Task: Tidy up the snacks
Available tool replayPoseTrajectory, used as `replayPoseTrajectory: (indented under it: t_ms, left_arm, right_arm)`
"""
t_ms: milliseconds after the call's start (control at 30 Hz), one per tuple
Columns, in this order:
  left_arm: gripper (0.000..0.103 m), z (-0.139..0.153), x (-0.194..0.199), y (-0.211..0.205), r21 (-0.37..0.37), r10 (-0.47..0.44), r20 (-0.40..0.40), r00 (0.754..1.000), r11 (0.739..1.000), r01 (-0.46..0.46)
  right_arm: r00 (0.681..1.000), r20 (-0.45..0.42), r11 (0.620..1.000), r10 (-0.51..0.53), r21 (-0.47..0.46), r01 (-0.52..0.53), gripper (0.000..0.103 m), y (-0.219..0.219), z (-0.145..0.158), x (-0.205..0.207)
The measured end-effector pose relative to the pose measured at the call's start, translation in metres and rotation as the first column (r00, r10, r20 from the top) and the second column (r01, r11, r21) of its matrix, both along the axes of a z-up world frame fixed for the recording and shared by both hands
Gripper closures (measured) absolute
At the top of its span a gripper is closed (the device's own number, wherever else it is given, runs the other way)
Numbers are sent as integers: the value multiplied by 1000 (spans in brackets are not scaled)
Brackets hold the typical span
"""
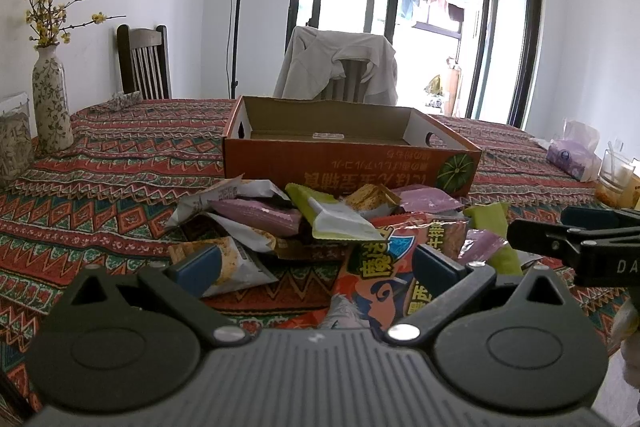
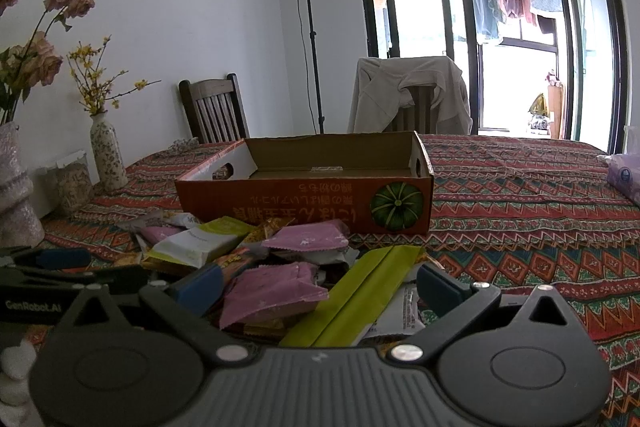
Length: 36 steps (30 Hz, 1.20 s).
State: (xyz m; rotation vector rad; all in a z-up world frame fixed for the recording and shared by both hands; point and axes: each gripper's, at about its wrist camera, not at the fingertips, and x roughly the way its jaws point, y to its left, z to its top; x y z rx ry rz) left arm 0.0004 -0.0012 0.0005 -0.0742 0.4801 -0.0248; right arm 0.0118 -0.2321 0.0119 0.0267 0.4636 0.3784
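On the patterned tabletop (image 1: 120,163) we hover both grippers, jaws apart and empty, over the snack pile (image 2: 280,267); next we must grasp one packet for the empty box (image 1: 344,155) at twelve o'clock.

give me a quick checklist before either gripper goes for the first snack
1. Left gripper jaws open, nothing held: ok.
2. Right gripper jaws open, nothing held: ok.
3. Cardboard box open-topped, looks clear of snacks: ok.
4. Box right behind the snack pile: ok.
5. Green packet on top between the right jaws, free to pick: ok.
6. Packets overlap, so a grab may drag neighbours: not ok.
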Motion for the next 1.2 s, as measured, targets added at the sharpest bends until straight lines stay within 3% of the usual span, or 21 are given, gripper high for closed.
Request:
replayPoseTrajectory:
  t_ms: [1200]
  left_arm:
    - [0, 0, -7, 2, -16, 5, 12, 1000, 1000, -5]
  right_arm:
    - [1000, -3, 1000, -4, 1, 4, 0, 0, 0, -5]
